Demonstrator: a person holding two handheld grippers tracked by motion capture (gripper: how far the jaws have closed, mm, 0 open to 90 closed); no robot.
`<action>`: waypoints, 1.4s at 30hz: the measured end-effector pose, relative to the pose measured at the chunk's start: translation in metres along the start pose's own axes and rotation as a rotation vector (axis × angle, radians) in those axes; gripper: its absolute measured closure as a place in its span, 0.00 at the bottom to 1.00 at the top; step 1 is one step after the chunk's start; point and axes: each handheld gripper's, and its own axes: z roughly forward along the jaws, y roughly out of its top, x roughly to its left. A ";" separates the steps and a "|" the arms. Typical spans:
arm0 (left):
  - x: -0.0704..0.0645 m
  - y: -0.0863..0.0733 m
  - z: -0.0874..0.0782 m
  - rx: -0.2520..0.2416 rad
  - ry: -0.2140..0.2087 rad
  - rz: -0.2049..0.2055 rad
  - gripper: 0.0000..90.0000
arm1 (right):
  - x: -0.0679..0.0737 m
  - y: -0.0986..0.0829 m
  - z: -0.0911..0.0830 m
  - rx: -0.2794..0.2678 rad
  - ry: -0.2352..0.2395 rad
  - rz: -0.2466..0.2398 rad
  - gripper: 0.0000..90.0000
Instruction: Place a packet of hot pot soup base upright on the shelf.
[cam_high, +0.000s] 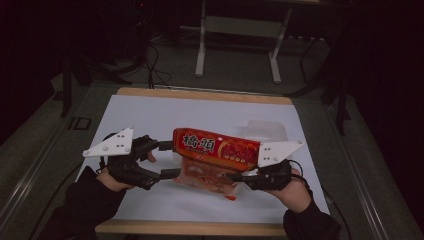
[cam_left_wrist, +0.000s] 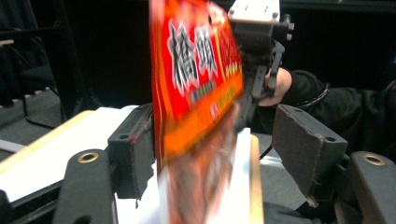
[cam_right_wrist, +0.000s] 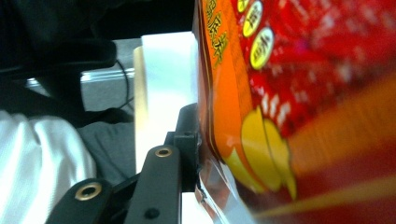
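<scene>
A glossy red and orange plastic snack bag (cam_high: 216, 150) with bold Chinese lettering is hanging in the air just above the white tabletop (cam_high: 150, 117), stretched between both hands. The left tongs (cam_high: 167, 159) are standing wide, one pad touching the bag's edge and the other well apart. The right tongs (cam_high: 235, 177) are pinching the bag's opposite end, where its clear lower part is sagging.

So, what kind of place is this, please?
Probably a lab or recording room: a white-topped table in a dark room, cables on the floor, a metal stand behind, and hand-held grippers holding a red snack packet.
</scene>
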 end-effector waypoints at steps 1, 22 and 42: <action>0.001 -0.004 -0.002 0.001 0.005 -0.007 0.23 | -0.001 0.004 -0.007 0.006 -0.023 0.013 0.79; 0.023 -0.111 -0.005 0.074 0.242 -0.093 0.04 | -0.032 0.016 -0.108 -0.087 -0.428 0.173 0.79; 0.026 -0.135 -0.008 0.065 0.280 -0.145 0.05 | -0.061 -0.048 -0.120 -0.071 -0.518 0.311 0.79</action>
